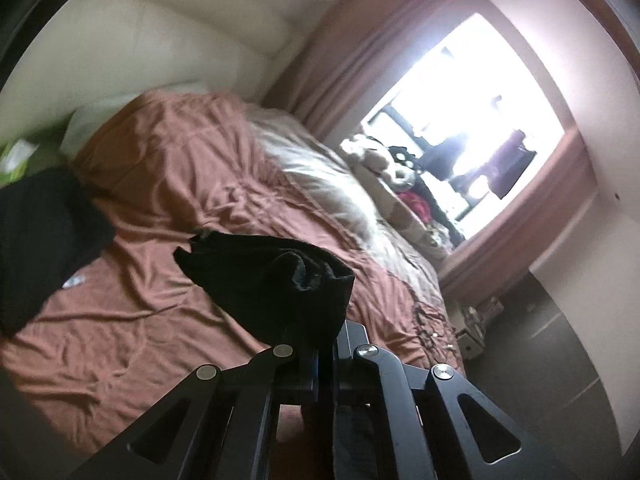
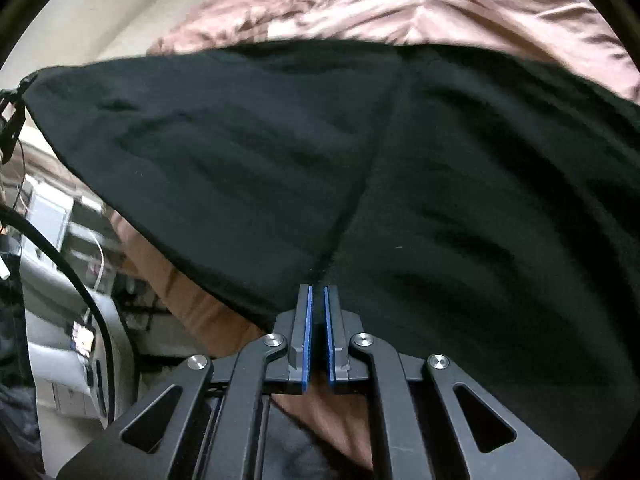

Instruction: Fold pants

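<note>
1. Left wrist view: my left gripper has its jaws clamped on a bunched edge of the black pants — the cloth hides the fingertips and mounds up in front of them, lifted clear of the bed.
2. Beyond the bunch, the bed carries a wrinkled rust-pink cover, with a pale grey blanket lying along its far side.
3. At the left edge of that view I see more black fabric hanging or draped over the cover; whether it is the same garment I cannot tell from here.
4. Behind the bed stand a bright window and pink curtains, and a soft toy sits by the sill.
5. Right wrist view: my right gripper is pinched on the pants at a seam, blue pads close together, the cloth caught at their tips.
6. From that pinch the pants spread wide and taut across the frame — the seam runs up and away from the tips, and the far left corner of the fabric reaches a dark fitting at the frame's edge.
7. Above the fabric the rust-pink cover shows again; below left I make out a dark cable and pale furniture, blurred.
</note>
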### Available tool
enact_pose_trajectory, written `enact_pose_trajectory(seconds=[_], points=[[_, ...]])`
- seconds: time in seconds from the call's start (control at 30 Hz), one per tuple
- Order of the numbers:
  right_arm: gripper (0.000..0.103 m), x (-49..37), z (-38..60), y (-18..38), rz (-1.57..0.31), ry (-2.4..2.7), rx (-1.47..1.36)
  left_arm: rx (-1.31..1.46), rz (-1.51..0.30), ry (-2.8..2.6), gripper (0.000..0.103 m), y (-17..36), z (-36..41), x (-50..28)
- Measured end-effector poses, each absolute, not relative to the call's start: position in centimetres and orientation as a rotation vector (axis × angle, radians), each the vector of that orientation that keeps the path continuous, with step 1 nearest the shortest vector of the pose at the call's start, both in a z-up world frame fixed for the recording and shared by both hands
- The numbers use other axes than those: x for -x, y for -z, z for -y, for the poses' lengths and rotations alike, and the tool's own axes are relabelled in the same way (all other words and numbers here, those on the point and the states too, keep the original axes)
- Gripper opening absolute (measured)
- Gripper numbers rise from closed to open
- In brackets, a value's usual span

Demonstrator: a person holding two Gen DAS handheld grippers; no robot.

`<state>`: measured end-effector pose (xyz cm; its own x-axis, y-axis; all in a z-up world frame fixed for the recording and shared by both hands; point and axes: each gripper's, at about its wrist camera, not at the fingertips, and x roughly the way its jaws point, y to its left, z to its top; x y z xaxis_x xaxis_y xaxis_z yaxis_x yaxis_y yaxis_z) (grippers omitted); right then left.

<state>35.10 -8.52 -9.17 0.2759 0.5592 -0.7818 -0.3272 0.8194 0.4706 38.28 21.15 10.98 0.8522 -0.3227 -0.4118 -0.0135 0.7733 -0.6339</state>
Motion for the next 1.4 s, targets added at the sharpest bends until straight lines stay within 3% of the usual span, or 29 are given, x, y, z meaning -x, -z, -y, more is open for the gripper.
enact_pose_trajectory(seconds=[0.23, 0.3, 0.37, 1.0, 1.4], points=[[0.007, -32.8, 14.5, 5.4, -1.015, -0.539, -0.294, 0.579, -0.511, 0.254, 0.004, -16.4, -14.7, -38.9], [0.034, -31.7, 15.1, 5.1, -0.984, -0.518, -0.310, 0.555, -0.513, 0.276, 0.004, -17.6, -12.6, -39.1], [0.049, -30.1, 16.7, 4.5, -0.939, -0.498, -0.324, 0.533, -0.515, 0.298, 0.004, -18.6, -10.6, -39.4], [0.049, -21.3, 28.5, 4.0, -0.787, -0.398, -0.517, 0.432, -0.582, 0.508, 0.004, -23.8, 7.5, -41.2], [0.049, -17.9, 33.2, 4.8, -0.773, -0.357, -0.589, 0.392, -0.676, 0.602, 0.004, -22.2, 17.4, -42.5]])
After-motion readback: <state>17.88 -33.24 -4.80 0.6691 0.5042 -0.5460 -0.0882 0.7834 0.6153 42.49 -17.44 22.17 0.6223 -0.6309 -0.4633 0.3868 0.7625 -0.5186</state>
